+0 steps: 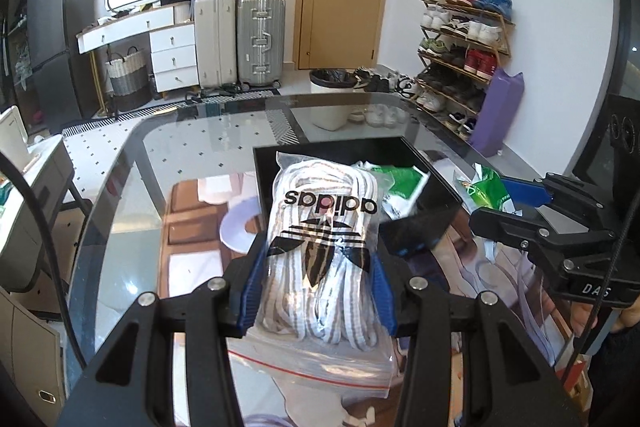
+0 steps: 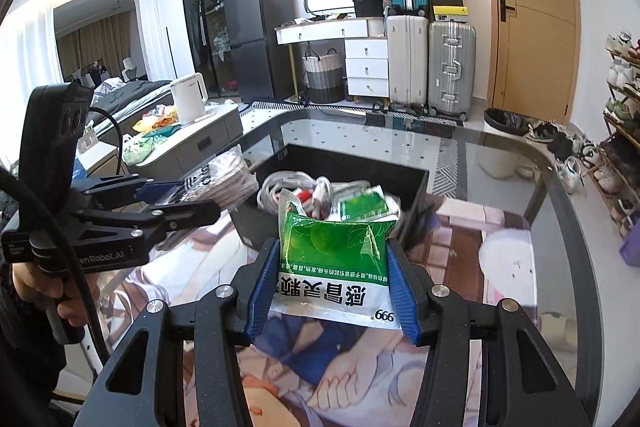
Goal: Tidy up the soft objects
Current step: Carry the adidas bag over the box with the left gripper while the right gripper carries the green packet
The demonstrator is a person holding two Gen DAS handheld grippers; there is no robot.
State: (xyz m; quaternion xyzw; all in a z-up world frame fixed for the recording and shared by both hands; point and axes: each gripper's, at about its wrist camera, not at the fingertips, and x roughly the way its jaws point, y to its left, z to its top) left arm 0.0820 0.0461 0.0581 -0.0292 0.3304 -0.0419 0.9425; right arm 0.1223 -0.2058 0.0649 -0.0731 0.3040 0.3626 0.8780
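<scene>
My left gripper (image 1: 318, 283) is shut on a clear zip bag of white laces with a black adidas logo (image 1: 324, 227), held above the near edge of a black bin (image 1: 332, 151). In the right wrist view the same bag (image 2: 228, 175) hangs at the bin's left side. My right gripper (image 2: 334, 287) is shut on a green and white medicine pouch (image 2: 336, 259), held just in front of the black bin (image 2: 360, 157). The bin holds white cables and another green pouch (image 2: 360, 205). The right gripper also shows in the left wrist view (image 1: 516, 203).
The bin stands on a glass table (image 1: 192, 131) over a printed mat (image 2: 460, 267). A white trash can (image 1: 332, 95), suitcases (image 1: 260, 39) and a shoe rack (image 1: 460, 55) stand beyond the table. A side cabinet with a white kettle (image 2: 188, 99) is at the left.
</scene>
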